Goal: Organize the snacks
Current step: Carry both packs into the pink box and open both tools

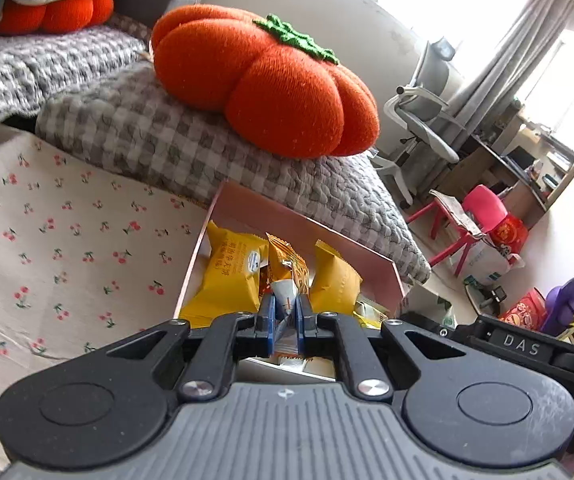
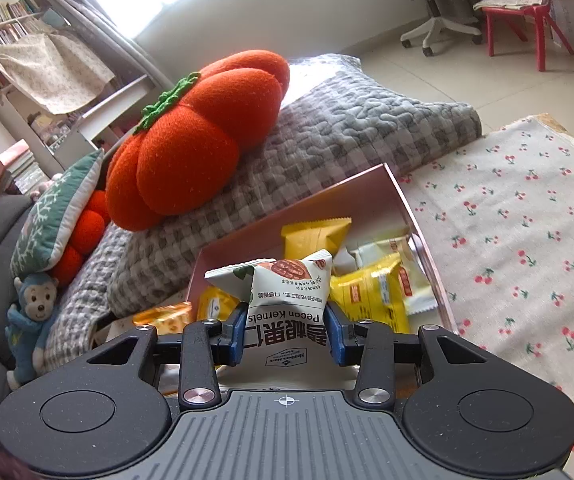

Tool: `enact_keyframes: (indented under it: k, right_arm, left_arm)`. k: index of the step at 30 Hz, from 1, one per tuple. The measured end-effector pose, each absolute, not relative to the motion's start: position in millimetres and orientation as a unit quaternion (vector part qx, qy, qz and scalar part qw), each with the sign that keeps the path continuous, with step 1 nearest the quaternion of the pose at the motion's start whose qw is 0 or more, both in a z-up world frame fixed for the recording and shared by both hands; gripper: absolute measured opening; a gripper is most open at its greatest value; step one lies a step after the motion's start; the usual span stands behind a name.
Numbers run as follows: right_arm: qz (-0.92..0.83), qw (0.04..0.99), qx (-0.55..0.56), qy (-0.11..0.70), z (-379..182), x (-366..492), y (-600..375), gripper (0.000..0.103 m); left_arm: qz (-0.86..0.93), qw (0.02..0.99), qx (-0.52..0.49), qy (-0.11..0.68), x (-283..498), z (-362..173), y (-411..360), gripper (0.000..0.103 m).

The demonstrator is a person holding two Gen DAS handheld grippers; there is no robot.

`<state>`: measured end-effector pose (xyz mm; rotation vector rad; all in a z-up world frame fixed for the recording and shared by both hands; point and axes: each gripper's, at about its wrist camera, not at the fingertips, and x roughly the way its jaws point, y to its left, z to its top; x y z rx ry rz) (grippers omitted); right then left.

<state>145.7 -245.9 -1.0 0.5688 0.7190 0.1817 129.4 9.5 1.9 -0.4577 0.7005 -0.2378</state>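
Note:
A pink box (image 1: 299, 224) (image 2: 347, 192) stands on the cherry-print cloth and holds several yellow and pale snack packets (image 1: 231, 276) (image 2: 371, 292). In the left wrist view my left gripper (image 1: 285, 312) is shut on a thin orange-and-white snack packet (image 1: 287, 268), held above the box's near side. In the right wrist view my right gripper (image 2: 285, 328) is shut on a white pecan kernels packet (image 2: 287, 292), also held over the near side of the box. An orange packet (image 2: 163, 318) lies just left of the box.
A big orange pumpkin cushion (image 1: 267, 80) (image 2: 195, 136) rests on a grey checked quilt (image 1: 159, 136) (image 2: 327, 128) right behind the box. The cherry-print cloth (image 1: 55, 248) (image 2: 519, 232) spreads beside it. A blue plush monkey (image 2: 31, 320), an office chair (image 1: 419, 120) and a red chair (image 1: 455, 232) stand farther off.

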Motion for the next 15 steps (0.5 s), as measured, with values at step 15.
enact_keyframes:
  k: [15]
  right_arm:
    - [0.073, 0.888, 0.29, 0.349, -28, 165, -240, 0.039]
  left_arm:
    - [-0.08, 0.911, -0.177, 0.363, 138, -24, -2, 0.009]
